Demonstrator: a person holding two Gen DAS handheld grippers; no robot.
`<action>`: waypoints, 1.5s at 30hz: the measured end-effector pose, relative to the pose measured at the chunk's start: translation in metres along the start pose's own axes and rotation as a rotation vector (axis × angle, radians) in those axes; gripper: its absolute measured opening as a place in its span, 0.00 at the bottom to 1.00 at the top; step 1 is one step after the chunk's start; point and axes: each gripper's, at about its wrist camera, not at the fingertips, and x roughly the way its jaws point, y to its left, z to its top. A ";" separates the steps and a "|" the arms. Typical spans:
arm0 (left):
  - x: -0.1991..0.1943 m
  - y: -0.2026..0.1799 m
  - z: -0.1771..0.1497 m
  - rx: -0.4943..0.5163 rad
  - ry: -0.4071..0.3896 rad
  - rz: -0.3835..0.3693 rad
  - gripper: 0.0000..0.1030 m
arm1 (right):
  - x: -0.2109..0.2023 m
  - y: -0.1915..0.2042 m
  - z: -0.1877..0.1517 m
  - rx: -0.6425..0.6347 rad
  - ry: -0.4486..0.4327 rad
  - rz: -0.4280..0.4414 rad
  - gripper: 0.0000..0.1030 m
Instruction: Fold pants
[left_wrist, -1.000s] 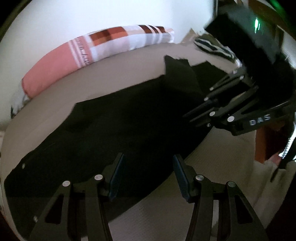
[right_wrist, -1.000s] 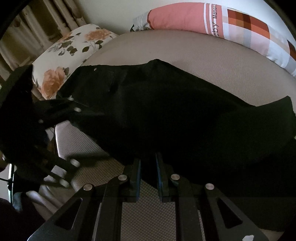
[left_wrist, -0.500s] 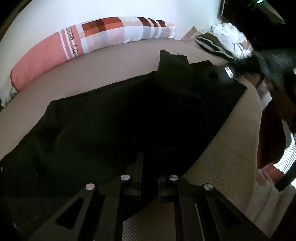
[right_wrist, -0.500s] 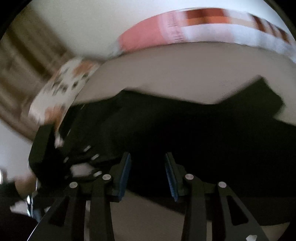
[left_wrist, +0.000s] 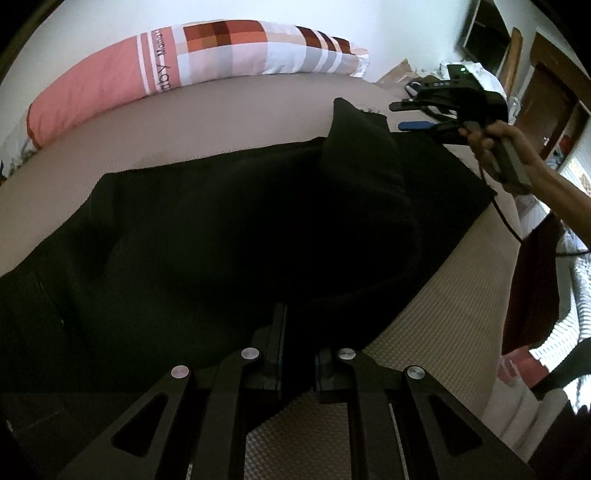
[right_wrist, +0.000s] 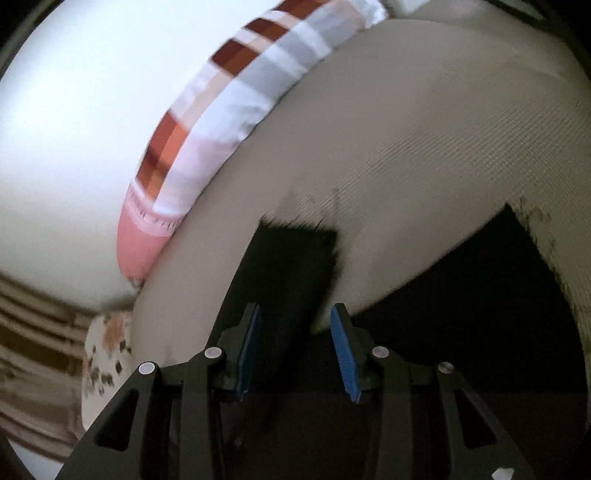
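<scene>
Nearest, the left hand-held gripper (left_wrist: 298, 343) is clamped on the near edge of black fabric pants (left_wrist: 221, 236), which lie spread across a beige woven mattress (left_wrist: 454, 317). Farther off, the right hand-held gripper (left_wrist: 406, 116), held by a bare hand (left_wrist: 495, 142), hovers with jaws apart and empty over the pants' far end. Beyond lies a long pink checked pillow (left_wrist: 177, 62) against the wall.

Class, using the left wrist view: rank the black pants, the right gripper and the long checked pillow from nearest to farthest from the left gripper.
1. Black pants: clamped in the left gripper, bottom centre.
2. Right gripper: upper right, over the pants' far end.
3. Long checked pillow: along the wall, top left.
</scene>
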 end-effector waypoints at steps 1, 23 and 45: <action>0.000 0.000 0.000 -0.005 0.002 0.001 0.11 | 0.004 -0.003 0.005 0.016 -0.005 -0.005 0.36; 0.001 0.002 0.000 -0.029 0.007 0.000 0.11 | 0.014 0.008 0.003 -0.026 0.074 -0.016 0.12; 0.003 0.007 0.000 -0.050 0.005 -0.018 0.11 | 0.023 0.046 -0.128 0.025 0.300 0.265 0.17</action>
